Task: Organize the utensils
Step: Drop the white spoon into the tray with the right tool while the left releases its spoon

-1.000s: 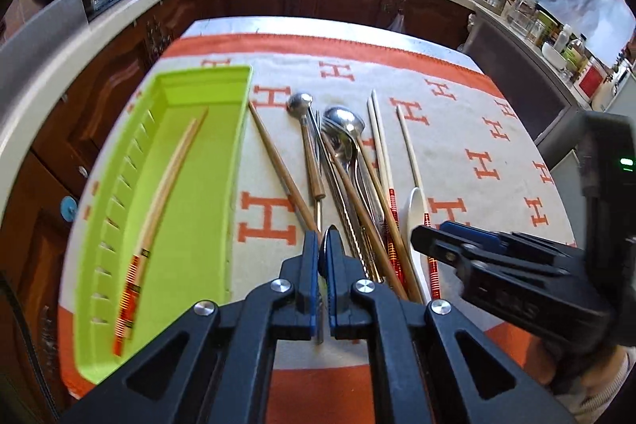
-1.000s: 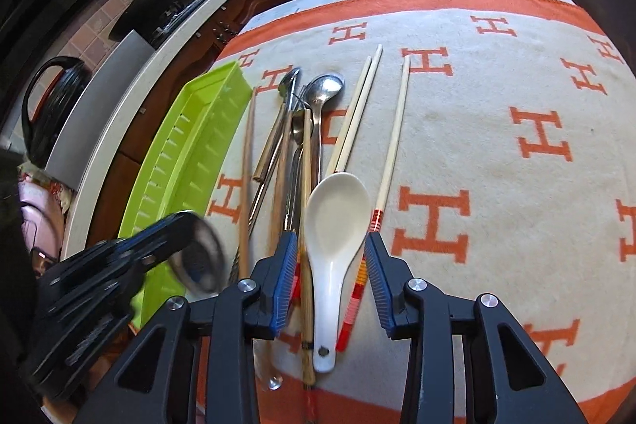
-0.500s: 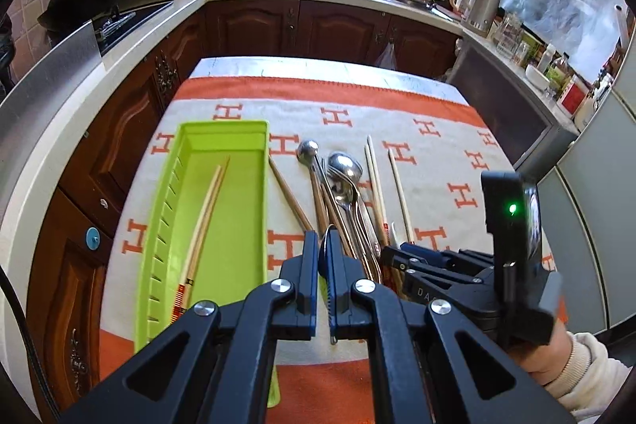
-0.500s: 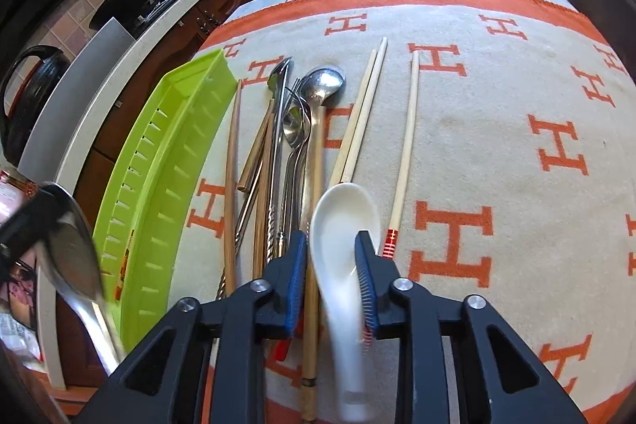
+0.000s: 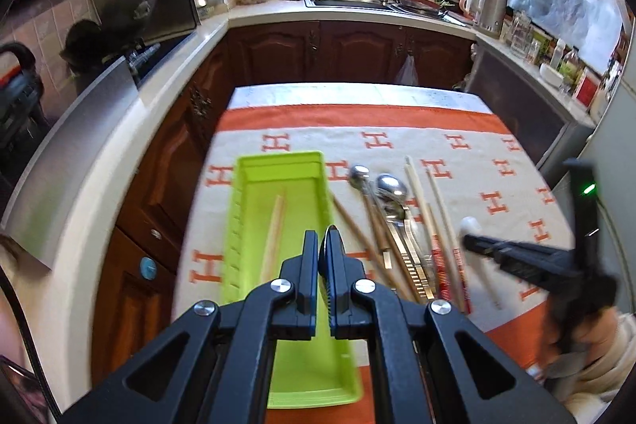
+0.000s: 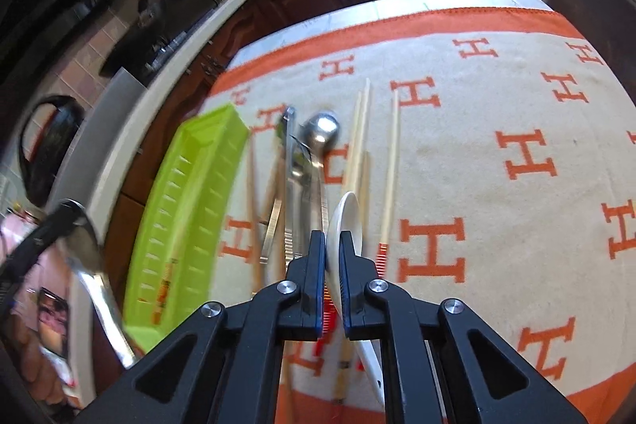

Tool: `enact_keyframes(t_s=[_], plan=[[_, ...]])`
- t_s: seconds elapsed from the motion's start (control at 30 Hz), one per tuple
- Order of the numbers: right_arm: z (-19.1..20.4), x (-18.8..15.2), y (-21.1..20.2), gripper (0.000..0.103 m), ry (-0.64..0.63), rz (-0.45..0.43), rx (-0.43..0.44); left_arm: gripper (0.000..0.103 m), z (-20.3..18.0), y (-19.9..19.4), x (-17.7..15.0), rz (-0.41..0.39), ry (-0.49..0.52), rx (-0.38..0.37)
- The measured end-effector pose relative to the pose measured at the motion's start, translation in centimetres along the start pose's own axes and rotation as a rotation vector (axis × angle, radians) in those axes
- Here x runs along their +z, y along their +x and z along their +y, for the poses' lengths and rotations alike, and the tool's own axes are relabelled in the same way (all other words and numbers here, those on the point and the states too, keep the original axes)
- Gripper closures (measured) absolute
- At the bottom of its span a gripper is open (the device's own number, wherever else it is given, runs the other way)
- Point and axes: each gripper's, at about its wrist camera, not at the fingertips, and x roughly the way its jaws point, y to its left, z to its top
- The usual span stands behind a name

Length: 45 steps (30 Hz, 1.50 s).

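My left gripper (image 5: 326,237) is shut on a metal spoon (image 6: 85,253), which shows only as a thin edge between its jaws in the left wrist view. It hangs above the lime green tray (image 5: 246,225), where a pair of chopsticks (image 5: 274,229) lies. My right gripper (image 6: 332,237) is closing its jaws on a white ceramic spoon (image 6: 346,217); the pads press on it. The spoon stands on edge, raised off the cloth. On the cloth lie metal spoons (image 5: 391,185) and several chopsticks (image 5: 417,185) in a loose pile.
An orange-and-cream patterned cloth (image 6: 497,106) covers the table. The green tray (image 6: 179,193) lies along its left side. Wooden cabinets (image 5: 349,54) and a counter with a sink (image 5: 357,2) ring the table. A sleeve (image 5: 596,364) shows at lower right.
My left gripper has risen and shifted over the tray with the metal spoon. My right gripper has closed on the white spoon and lifted it onto its edge.
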Motion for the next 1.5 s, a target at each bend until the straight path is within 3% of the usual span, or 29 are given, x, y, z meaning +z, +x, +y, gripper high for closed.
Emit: enact_keyframes(t_s=[0.13, 0.3, 0.43, 0.53, 0.73, 0.93, 1.23, 1.4, 1.5], plan=[[2.0, 1.2, -1.5, 0.097, 0.016, 0.007, 0.093, 0.102, 1.5, 0.1, 0.4, 0.001, 0.047, 0.06], [6.3, 2.9, -0.9, 0.097, 0.013, 0.036, 0.191, 0.102, 2.3, 1.9, 0.4, 0.047, 0.119, 0.076], [9.8, 3.5, 1.0, 0.097, 0.01, 0.053, 0.237, 0.102, 2.0, 3.3, 0.2, 0.069, 0.201, 0.091], [11.5, 3.6, 3.4, 0.097, 0.049, 0.076, 0.318, 0.102, 1.4, 4.5, -0.1, 0.086, 0.255, 0.091], [11.9, 4.2, 7.3, 0.097, 0.202, 0.075, 0.432, 0.102, 1.1, 6.6, -0.9, 0.13, 0.319, 0.07], [11.8, 6.1, 10.8, 0.097, 0.267, 0.036, 0.399, 0.102, 1.2, 8.7, -1.2, 0.181, 0.301, 0.015], [12.0, 7.7, 16.1, 0.096, 0.29, 0.059, 0.325, 0.101, 1.0, 10.9, -1.2, 0.216, 0.268, -0.041], [11.7, 8.1, 16.5, 0.095, 0.259, 0.042, 0.291, 0.092, 1.5, 11.2, -0.9, 0.227, 0.206, -0.087], [11.6, 8.3, 16.0, 0.09, 0.244, 0.023, 0.285, 0.081, 1.6, 11.0, -0.9, 0.228, 0.186, -0.104]])
